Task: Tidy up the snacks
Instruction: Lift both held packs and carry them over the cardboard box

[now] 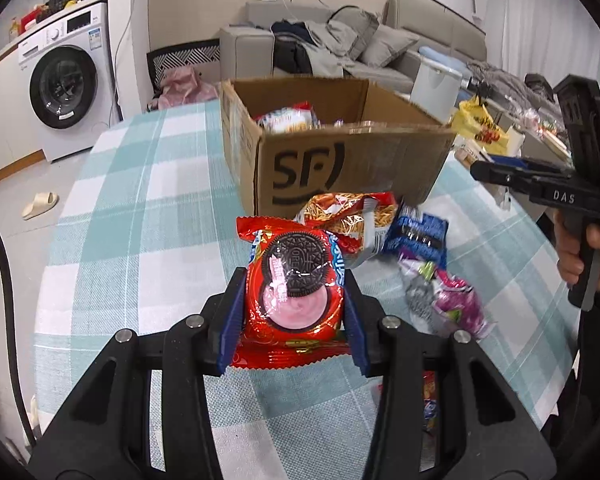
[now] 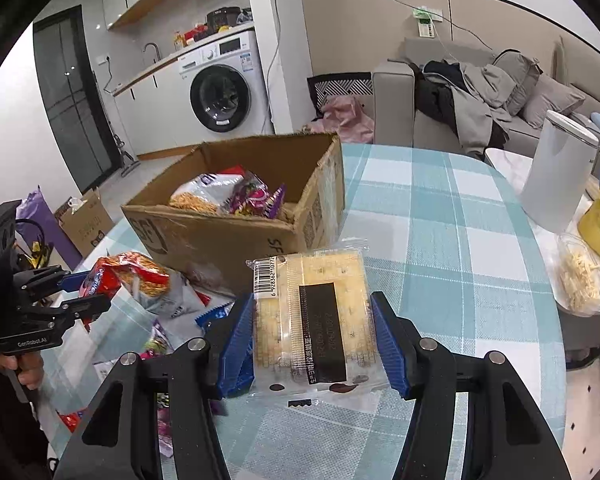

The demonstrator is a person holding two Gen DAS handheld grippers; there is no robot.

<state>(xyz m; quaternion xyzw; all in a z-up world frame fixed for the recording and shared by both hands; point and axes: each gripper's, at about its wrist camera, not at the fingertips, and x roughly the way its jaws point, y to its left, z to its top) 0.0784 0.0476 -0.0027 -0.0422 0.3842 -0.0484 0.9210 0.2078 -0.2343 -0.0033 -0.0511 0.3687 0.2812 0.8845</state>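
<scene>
Left hand-held gripper (image 1: pixel 294 300) pinching Oreo pack (image 1: pixel 294 280), right hand-held gripper (image 2: pixel 312 340) pinching cracker pack (image 2: pixel 312 316); both look light, crinkly and crushable, so grip edges gently.

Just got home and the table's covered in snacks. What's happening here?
A person is sorting snacks with two handheld grippers. The left gripper is shut on a red Oreo pack; the right gripper is shut on a clear cracker pack. The cardboard box already holds a few packets, and more lie loose on the checked tablecloth.
</scene>
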